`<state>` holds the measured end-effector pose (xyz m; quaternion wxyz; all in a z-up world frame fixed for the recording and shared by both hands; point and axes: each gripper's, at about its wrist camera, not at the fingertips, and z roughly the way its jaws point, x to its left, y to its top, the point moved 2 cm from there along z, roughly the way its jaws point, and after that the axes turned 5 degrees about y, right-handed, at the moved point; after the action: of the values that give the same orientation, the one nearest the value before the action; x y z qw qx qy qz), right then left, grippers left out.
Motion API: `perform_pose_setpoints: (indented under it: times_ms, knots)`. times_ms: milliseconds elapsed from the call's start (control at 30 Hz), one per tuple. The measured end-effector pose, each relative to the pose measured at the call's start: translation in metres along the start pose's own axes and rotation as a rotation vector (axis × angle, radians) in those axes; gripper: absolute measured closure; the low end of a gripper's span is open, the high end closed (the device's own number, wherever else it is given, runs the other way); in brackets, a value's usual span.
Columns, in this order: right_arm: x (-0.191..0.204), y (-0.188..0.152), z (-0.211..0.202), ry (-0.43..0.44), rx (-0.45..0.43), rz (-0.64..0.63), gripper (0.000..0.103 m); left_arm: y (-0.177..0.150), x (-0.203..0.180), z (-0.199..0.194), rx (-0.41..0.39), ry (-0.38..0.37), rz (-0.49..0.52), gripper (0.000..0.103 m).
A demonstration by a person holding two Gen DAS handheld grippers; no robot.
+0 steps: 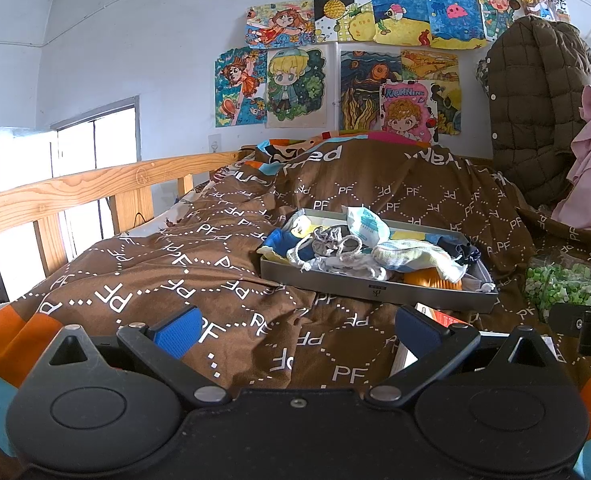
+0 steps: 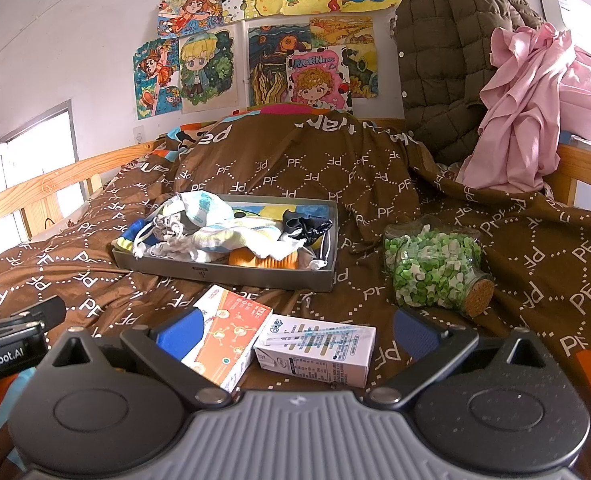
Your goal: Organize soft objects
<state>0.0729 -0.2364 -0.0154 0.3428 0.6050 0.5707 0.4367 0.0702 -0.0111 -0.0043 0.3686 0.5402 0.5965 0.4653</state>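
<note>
A grey tray (image 1: 375, 290) (image 2: 223, 276) sits on the brown bedspread. It holds a pile of soft items: socks and cloths (image 1: 335, 250) (image 2: 215, 236), a white-and-teal packet (image 1: 365, 222) (image 2: 203, 206), a dark cloth (image 2: 305, 226) and an orange ridged item (image 1: 431, 278) (image 2: 261, 260). My left gripper (image 1: 299, 332) is open and empty, low over the bedspread in front of the tray. My right gripper (image 2: 291, 334) is open and empty, over two small boxes.
An orange-and-white box (image 2: 227, 332) and a white carton (image 2: 319, 348) lie in front of the tray. A corked jar of green and white pieces (image 2: 435, 268) (image 1: 561, 284) lies to its right. A quilted coat (image 2: 451, 60), pink cloth (image 2: 527, 108) and wooden rail (image 1: 75, 192) border the bed.
</note>
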Motion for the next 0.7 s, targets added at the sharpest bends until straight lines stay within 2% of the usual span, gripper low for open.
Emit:
perform_pose_setpoints:
  times_ms: [700]
  knots:
    - [0.0006, 0.0000, -0.0002, -0.001, 0.002, 0.002, 0.000, -0.0002, -0.0005, -0.0002, 0.001, 0.000, 0.000, 0.001]
